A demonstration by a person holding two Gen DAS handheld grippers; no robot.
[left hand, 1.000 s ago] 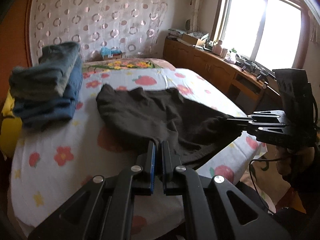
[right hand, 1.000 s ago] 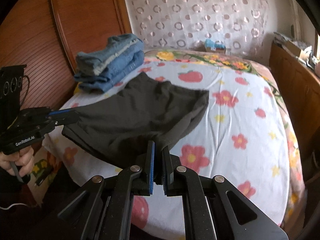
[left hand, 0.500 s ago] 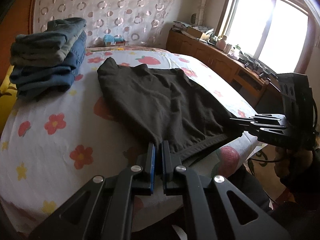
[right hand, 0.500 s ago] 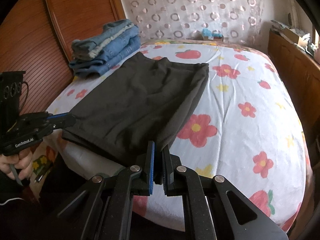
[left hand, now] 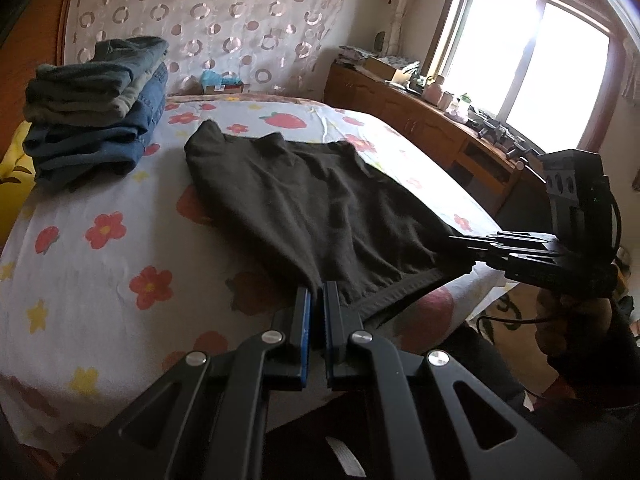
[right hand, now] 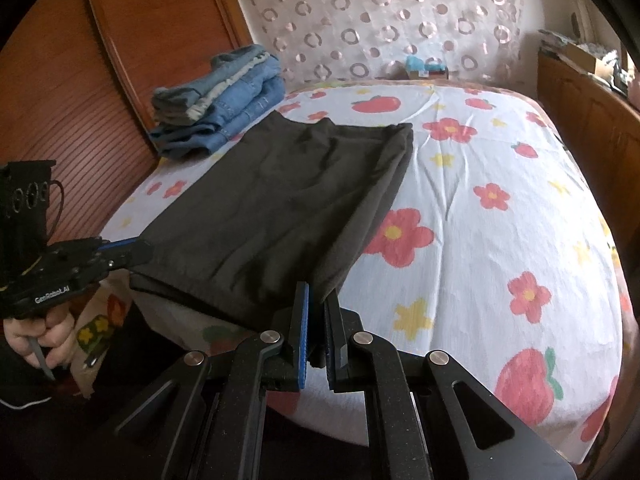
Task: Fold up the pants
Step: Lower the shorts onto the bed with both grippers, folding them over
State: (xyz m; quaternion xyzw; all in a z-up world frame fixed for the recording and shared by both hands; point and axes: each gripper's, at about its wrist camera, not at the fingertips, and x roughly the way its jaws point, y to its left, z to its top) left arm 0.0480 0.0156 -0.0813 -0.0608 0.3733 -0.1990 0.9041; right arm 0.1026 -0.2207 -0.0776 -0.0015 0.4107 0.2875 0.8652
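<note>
Since a moment ago we have drawn the dark pants (left hand: 304,200) flatter along the flowered bed (right hand: 500,240), their near hem at its edge. Folded jeans (right hand: 224,108) sit stacked beside the far end. Our left gripper (left hand: 317,300) and right gripper (right hand: 317,300) each pinch a near corner of the cloth.

The pants (right hand: 280,200) are showing a plain dark brown-black. The bed sheet (right hand: 500,260) is displaying red flowers, yellow blossoms and red strawberries on white. The stacked jeans (right hand: 224,104) are showing blue and grey-green denim. The curtain (right hand: 380,12) is carrying pale ring shapes on cream. Each black tool is showing blue pads (right hand: 304,332). The headboard (right hand: 120,60) is glowing reddish-brown.
</note>
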